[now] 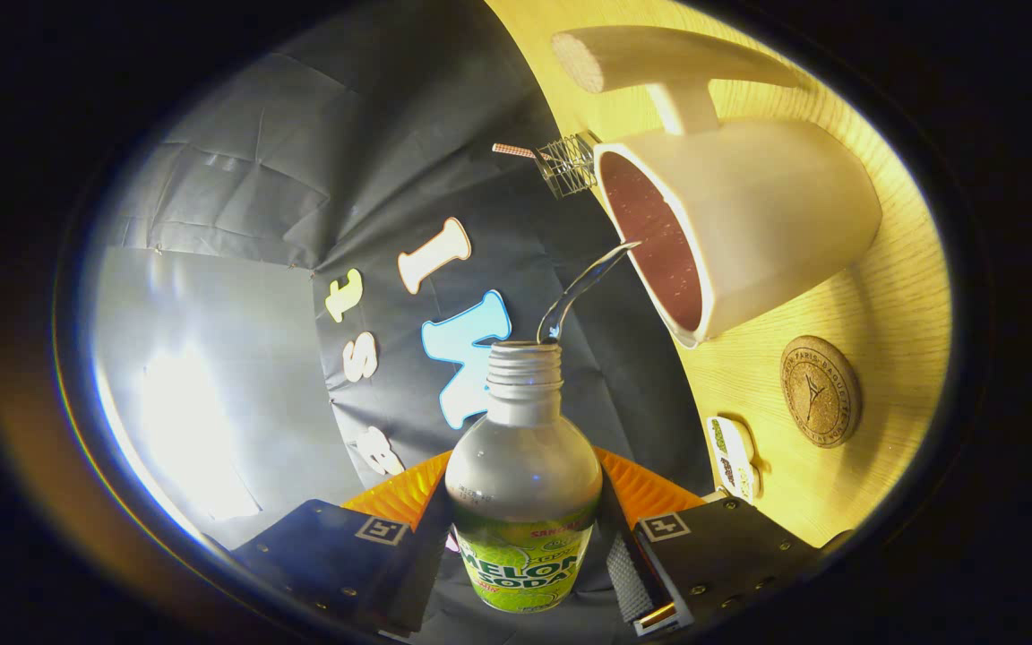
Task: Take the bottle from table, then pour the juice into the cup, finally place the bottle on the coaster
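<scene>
The gripper is seen closed on the bottle, both fingers pressed against its labelled body from either side. The bottle is held tilted, its long axis running forward from between the fingers, with the uncapped threaded neck pointed toward the cup. A thin stream of juice is shown arcing from the mouth across the gap into the cup's opening; bottle and cup are not in contact. The pouring step is judged to be under way. The coaster is seen on the table beside the cup, with a small wrapped item nearer. For placement, the bottle must be righted and carried past the cup's side to the coaster.
</scene>
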### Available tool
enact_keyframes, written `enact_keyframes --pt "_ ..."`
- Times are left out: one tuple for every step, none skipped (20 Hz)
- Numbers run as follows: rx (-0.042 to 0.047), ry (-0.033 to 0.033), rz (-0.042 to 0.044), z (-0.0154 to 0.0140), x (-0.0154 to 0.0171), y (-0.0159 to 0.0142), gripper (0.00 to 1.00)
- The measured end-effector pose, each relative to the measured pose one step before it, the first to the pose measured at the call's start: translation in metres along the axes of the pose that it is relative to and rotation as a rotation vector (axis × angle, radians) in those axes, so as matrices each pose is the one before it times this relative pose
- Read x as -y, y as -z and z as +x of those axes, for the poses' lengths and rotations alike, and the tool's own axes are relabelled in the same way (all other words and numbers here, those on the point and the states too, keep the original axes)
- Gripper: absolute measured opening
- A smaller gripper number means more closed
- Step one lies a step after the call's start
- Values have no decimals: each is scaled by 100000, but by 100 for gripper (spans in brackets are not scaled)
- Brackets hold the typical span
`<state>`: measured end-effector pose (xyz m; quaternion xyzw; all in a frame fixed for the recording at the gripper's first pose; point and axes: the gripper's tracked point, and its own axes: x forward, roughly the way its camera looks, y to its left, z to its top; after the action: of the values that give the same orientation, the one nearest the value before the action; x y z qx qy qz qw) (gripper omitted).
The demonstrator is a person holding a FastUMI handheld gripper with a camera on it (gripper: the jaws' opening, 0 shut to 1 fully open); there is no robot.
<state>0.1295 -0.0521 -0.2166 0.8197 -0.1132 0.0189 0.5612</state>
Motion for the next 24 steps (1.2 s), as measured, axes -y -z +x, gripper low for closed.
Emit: enact_keyframes --pt "14 -28 213 -31 -29 57 78" --pt "61 -216 552 -92 -158 37 78" --pt "52 -145 682 -40 -10 80 78" --pt "118 -55 735 -40 -72 93 78" --pt "118 -72 789 -115 4 104 78" --pt "-19 31 934 -35 23 12 78" --pt "121 -91 1046 83 36 35 78" --pt "263 -77 1092 -95 -81 93 78" --pt "36 35 572 24 -16 -10 78" --pt "52 18 379 10 -59 129 78" --pt "93 -168 515 47 -52 57 78" --pt "131 -148 399 -126 -174 61 78" --pt "490 -30 608 -19 20 -83 78" --pt "689 -237 854 34 -112 -37 78" --pt "774 -417 1250 41 -86 -136 78" --pt "505 -614 1285 -64 -222 -201 78" --pt "509 -509 688 -32 -49 -80 78" --pt "422 -69 173 -18 44 -152 78" --pt "294 -88 22 70 70 -44 78" --pt "289 -3 265 -175 -155 44 78" --pt "189 -86 390 27 -50 -188 78" --pt "283 -271 252 91 -4 47 78" --pt "55 108 119 112 150 50 78" --pt "-458 384 266 220 198 268 78"
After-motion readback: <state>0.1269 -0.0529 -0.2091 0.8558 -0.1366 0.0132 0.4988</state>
